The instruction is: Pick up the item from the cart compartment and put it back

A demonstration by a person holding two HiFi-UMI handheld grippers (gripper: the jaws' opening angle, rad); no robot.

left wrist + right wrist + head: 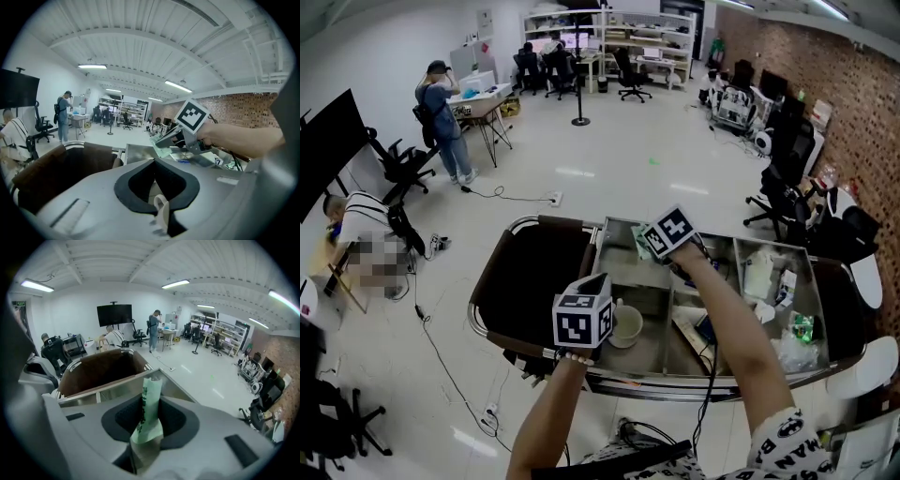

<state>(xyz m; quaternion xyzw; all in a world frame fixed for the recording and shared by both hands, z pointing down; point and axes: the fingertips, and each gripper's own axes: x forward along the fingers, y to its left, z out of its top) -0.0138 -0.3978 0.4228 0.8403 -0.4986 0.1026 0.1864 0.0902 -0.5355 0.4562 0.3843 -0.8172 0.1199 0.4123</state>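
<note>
Closest to the person, the left gripper [586, 314] hangs over the near edge of the cart [675, 386]. Its own view shows the jaws together with nothing between them. Just to its right, a white cup [626, 324] stands in a steel compartment.

Farther out, the right gripper [656, 246] points steeply down over the far middle compartment, close to the cart's far rim. Its jaws are clamped on a pale green packet [149, 411]. The packet stands on edge between the pads, and its upper end sticks out past the tips. Its lower part lies back in the dark opening behind them. The packet is off the cart floor, held in the air above the compartment.

A brown fabric bin [530, 281] fills the cart's left end. The right-hand compartments [778, 281] hold pale packets and a small green item.

Beyond the cart lies a pale floor with cables. A person [442, 117] stands by a table at the left, shelves [609, 37] line the far wall, and a brick wall [834, 84] runs along the right.
</note>
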